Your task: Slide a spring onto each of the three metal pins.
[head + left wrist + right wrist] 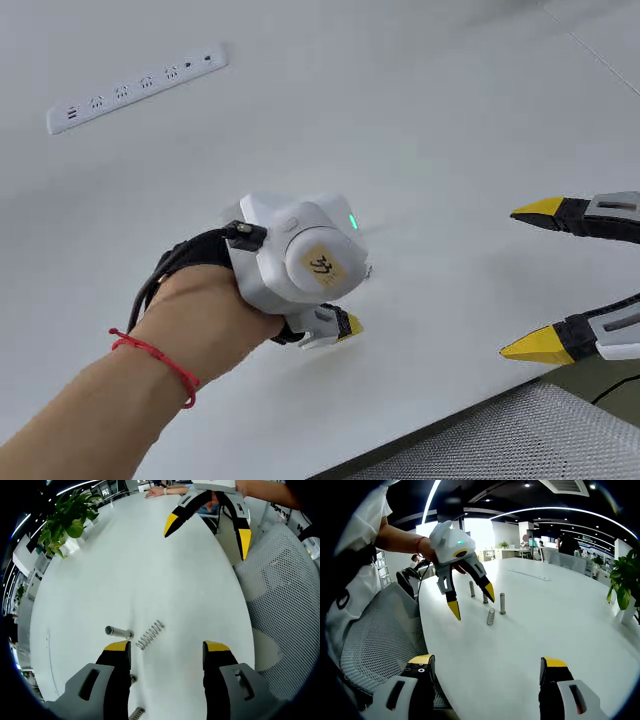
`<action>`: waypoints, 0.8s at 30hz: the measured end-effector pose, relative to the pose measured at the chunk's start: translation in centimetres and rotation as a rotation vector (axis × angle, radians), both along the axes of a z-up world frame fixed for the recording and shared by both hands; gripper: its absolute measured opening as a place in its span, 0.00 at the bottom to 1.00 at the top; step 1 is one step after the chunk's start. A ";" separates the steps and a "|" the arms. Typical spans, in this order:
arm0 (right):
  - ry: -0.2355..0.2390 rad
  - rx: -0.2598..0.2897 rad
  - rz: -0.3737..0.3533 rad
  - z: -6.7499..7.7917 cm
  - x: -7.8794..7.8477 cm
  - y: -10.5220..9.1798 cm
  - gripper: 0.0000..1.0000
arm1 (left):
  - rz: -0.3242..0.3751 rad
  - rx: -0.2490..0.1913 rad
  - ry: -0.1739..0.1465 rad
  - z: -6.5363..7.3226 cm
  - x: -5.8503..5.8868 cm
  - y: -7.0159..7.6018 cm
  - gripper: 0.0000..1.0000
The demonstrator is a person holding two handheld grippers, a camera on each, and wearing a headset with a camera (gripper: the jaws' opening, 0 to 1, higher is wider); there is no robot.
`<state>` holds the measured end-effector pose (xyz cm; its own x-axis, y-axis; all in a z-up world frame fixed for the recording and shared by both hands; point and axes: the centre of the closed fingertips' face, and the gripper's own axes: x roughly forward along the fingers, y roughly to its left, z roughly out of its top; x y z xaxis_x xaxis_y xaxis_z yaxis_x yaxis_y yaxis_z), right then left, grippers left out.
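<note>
Right now the left gripper (167,649) hangs over the white worktop (150,570) with its yellow-tipped jaws apart and nothing between them. Just ahead of the jaws, nearer the left one, a loose spring (150,634) lies on the worktop just beside a metal pin (118,631), not threaded onto it. A second spring (136,712) peeks out below that same jaw. The right gripper (487,662) is held well apart from these parts, its jaws also wide and empty. In its own view the pin stands upright, and two more slim upright pieces (471,588) stand behind it; they are too small to tell whether they carry springs. Farther out are a power strip (135,88), a potted plant (65,522) and a mesh chair (540,430) at the worktop's edge.
</note>
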<state>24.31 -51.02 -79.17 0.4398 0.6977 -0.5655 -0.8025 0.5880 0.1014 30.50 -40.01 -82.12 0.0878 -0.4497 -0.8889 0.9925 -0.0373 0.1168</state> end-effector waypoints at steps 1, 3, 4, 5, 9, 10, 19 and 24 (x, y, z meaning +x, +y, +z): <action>-0.002 0.000 -0.001 0.0 0.1 0.0 0.85 | 0.001 0.002 0.003 -0.1 0.0 0.0 0.55; -0.007 0.004 -0.006 0.2 0.2 0.1 0.85 | -0.005 0.003 0.007 -0.1 -0.1 0.0 0.55; -0.007 0.010 -0.006 0.3 0.3 0.2 0.84 | -0.004 0.006 0.006 -0.2 0.0 0.0 0.54; -0.007 0.011 -0.005 0.3 0.3 0.3 0.84 | -0.002 0.006 0.006 -0.2 0.1 -0.1 0.54; -0.006 0.012 -0.002 0.2 0.3 0.5 0.83 | 0.002 0.013 0.016 -0.4 0.1 -0.1 0.54; -0.007 0.014 -0.003 0.3 0.3 0.6 0.83 | 0.006 0.017 0.022 -0.6 0.1 -0.1 0.54; -0.006 0.023 -0.016 0.4 0.4 0.7 0.80 | 0.014 0.041 0.046 -1.3 -0.2 -0.4 0.55; 0.001 0.030 -0.022 0.3 0.2 0.9 0.79 | 0.012 0.059 0.042 -1.7 -0.1 -0.5 0.56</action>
<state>24.56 -50.14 -78.89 0.4547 0.7044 -0.5450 -0.7895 0.6020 0.1195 30.38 -40.51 -83.79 0.0548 -0.3953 -0.9169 0.9969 -0.0309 0.0729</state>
